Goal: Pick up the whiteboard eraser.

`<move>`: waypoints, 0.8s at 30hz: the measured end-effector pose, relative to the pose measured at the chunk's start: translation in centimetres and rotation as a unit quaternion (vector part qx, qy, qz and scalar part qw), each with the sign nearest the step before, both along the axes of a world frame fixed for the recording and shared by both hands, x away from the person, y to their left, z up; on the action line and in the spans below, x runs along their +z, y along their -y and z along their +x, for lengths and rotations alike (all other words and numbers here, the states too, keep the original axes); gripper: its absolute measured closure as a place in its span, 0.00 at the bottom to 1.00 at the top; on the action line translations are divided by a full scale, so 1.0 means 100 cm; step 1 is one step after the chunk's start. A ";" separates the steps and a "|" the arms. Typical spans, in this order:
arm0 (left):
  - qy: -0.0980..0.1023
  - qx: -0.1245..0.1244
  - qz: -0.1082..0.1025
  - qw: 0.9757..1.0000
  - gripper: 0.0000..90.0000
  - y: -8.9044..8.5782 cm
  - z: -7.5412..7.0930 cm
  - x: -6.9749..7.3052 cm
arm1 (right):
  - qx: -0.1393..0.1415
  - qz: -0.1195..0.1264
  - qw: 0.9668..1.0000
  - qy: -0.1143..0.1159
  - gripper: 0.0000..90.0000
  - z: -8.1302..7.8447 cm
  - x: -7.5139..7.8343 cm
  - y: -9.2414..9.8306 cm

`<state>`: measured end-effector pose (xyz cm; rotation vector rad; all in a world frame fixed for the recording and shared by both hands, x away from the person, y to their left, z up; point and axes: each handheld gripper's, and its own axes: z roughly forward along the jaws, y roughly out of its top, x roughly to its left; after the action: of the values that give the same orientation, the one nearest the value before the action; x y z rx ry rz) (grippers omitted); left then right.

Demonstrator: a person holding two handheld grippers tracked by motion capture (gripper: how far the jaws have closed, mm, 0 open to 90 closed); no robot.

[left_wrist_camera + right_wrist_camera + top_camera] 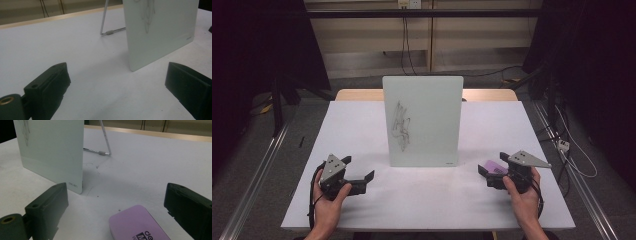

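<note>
A person sits at a white surface (362, 130) with one hand-held gripper in each hand. The right hand-held gripper (493, 172) rests low near the front right, its jaws spread wide. A purple eraser (138, 225) lies flat on the surface between those jaws, closer to the gripper body, touching neither jaw as far as can be seen. The left hand-held gripper (361, 176) sits near the front left, jaws also spread wide with nothing between them, well apart from the eraser. One small whiteboard (423, 120) stands upright at the centre on a wire stand (107, 27), bearing faint dark scribbles. Count: two grippers, one eraser, one whiteboard.
</note>
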<state>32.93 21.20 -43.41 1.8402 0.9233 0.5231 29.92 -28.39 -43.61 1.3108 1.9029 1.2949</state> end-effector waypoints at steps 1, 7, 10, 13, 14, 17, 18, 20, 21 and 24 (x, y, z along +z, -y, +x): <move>-0.003 -0.002 0.001 1.000 0.06 0.000 0.000 0.000 | 0.000 0.000 1.000 0.000 0.06 0.000 0.000 0.000; 0.002 -0.004 0.006 1.000 0.06 0.001 -0.001 0.000 | -0.001 -0.008 1.000 -0.015 0.06 0.002 0.001 0.000; -0.003 -0.003 0.002 1.000 0.05 0.002 -0.001 0.000 | 0.002 -0.009 1.000 -0.011 0.06 0.002 0.003 0.000; -0.006 -0.003 0.006 1.000 0.05 0.000 0.000 -0.001 | -0.010 -0.020 0.999 -0.023 0.06 0.003 0.003 0.002; -0.004 -0.003 0.007 1.000 0.05 0.000 0.001 -0.001 | -0.009 -0.017 0.999 -0.031 0.06 0.003 0.002 0.002; -0.008 0.002 0.007 1.000 0.06 -0.001 0.002 -0.002 | -0.005 -0.013 0.999 -0.043 0.06 0.004 0.002 0.005; -0.009 0.002 0.009 1.000 0.05 -0.002 0.002 -0.002 | -0.007 -0.008 0.999 -0.038 0.07 0.003 0.004 0.007; -0.010 0.000 0.009 1.000 0.05 -0.002 0.003 -0.003 | 0.000 -0.008 0.999 -0.047 0.06 0.003 0.006 0.010; -0.011 -0.002 0.009 1.000 0.05 -0.002 0.003 -0.003 | 0.002 -0.010 0.999 -0.050 0.05 0.003 0.006 0.010; -0.010 -0.005 0.011 1.000 0.05 -0.001 0.003 -0.002 | 0.013 -0.021 0.998 -0.059 0.05 0.003 0.007 0.011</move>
<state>33.24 21.29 -43.65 1.8711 0.9240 0.5116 30.21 -29.46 -42.94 1.3743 2.0220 1.2079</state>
